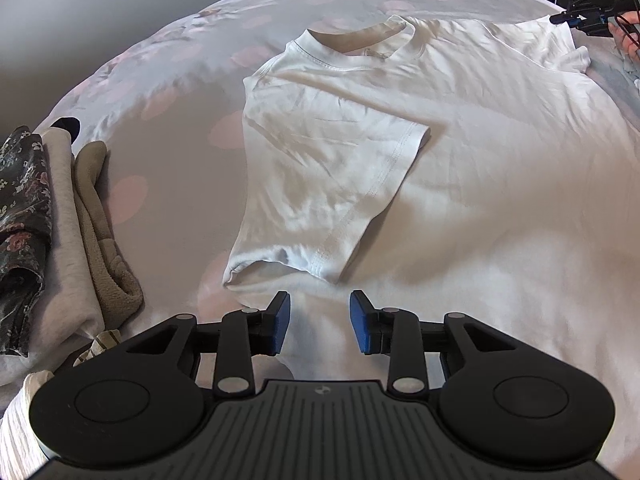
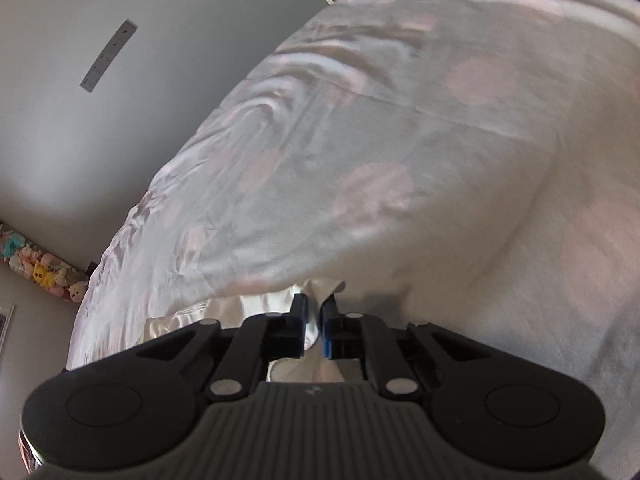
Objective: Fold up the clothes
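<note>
A white T-shirt [image 1: 400, 128] is lying spread on a bed [image 1: 168, 92] covered in pale bedding with faint pink dots, its neck opening toward twelve o'clock in the left wrist view and one short sleeve [image 1: 332, 184] folded in over the body. The left gripper [image 1: 319, 322] is hovering at six o'clock over the shirt's lower cloth, its blue-padded jaws standing narrowly apart and pressing on nothing, though white fabric is showing in the gap between them. At two o'clock, at the far sleeve edge, the right gripper [image 1: 560, 19] is coming into frame — only its black body and part of a hand [image 1: 630, 36] are showing, the rest being cut off by the picture's border. In the right wrist view the right gripper [image 2: 314, 322] is appearing with its jaws drawn almost together on a fold of white cloth [image 2: 320, 292], most likely the shirt's sleeve, though the lens is sitting too close and the frame is too blurred to be certain. At nine o'clock in the left view, a pile of other clothes [image 1: 60, 216] is sitting at the bed's edge — a dark floral piece, a grey one and a tan one, all partly cropped. A row of soft toys [image 2: 40, 268] is blurring along the wall at nine o'clock in the right view.
</note>
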